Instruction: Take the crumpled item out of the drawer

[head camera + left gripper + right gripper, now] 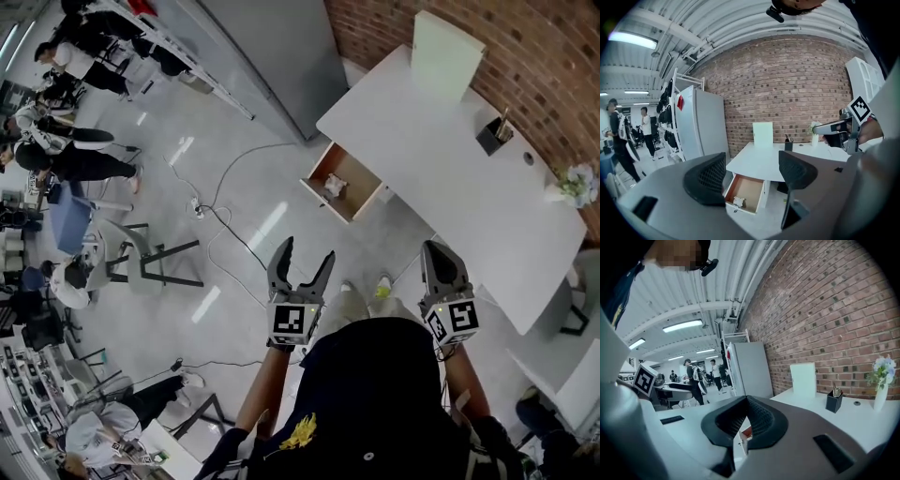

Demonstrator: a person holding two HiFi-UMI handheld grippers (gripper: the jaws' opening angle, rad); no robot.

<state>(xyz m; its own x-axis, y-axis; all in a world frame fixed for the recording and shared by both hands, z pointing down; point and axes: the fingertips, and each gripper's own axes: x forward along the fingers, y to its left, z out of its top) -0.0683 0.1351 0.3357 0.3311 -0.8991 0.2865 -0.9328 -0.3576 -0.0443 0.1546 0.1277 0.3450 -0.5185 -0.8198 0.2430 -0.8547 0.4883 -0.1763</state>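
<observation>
In the head view, the left gripper [306,253] is hanging over the floor with its jaws spread apart and nothing between them. The right gripper [435,249] is hovering beside it with its jaws pressed together, also empty. Both are staying well short of the desk [441,173]. The drawer [356,181] is standing pulled out from the desk's near edge, and the crumpled item [335,188], a small white wad, is lying inside it on the brown bottom. A pen holder [491,137], a white panel [445,54] and some flowers [574,183] are sitting on the desktop along the brick wall [525,37].

In the left gripper view, the jaws are standing wide open. The open drawer is showing in the gap between them, far off, with the wad resting near its front. The right gripper is reaching in from the right edge.

In the right gripper view, the two jaws are meeting at their tips, clamping nothing. A sliver of the drawer is peeking out beneath them, while the wad is hiding from sight here.
</observation>
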